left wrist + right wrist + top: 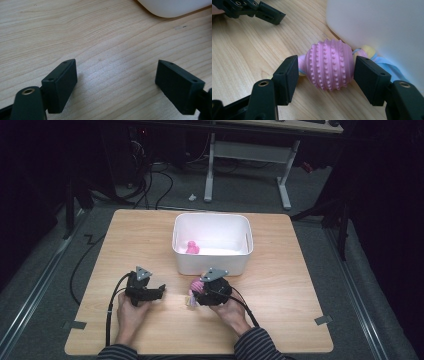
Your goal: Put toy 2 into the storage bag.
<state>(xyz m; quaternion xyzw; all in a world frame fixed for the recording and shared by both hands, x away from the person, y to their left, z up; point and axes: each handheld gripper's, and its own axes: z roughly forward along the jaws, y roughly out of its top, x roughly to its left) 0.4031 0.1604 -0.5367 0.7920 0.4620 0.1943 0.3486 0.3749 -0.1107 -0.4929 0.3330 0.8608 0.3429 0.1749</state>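
Observation:
A pink ribbed, knobbly ball [328, 66] threaded on a pastel rope [368, 51] lies on the wooden table, right against the white bin's wall [374, 25]. My right gripper [327, 60] straddles the ball, one jaw on each side. Its pads stand close to the ball's ends without visibly squeezing it, so it is open. From the high view the toy [194, 287] pokes out to the left of the right gripper [196, 293]. My left gripper [161, 290] rests low over bare wood, jaws wide apart [116, 62] with nothing between them.
The white bin [212, 216] stands at the table's middle back, and a small pink object [192, 248] lies inside it. Its rounded corner [175, 6] is ahead of the left gripper. Cables trail from both grippers toward the front edge.

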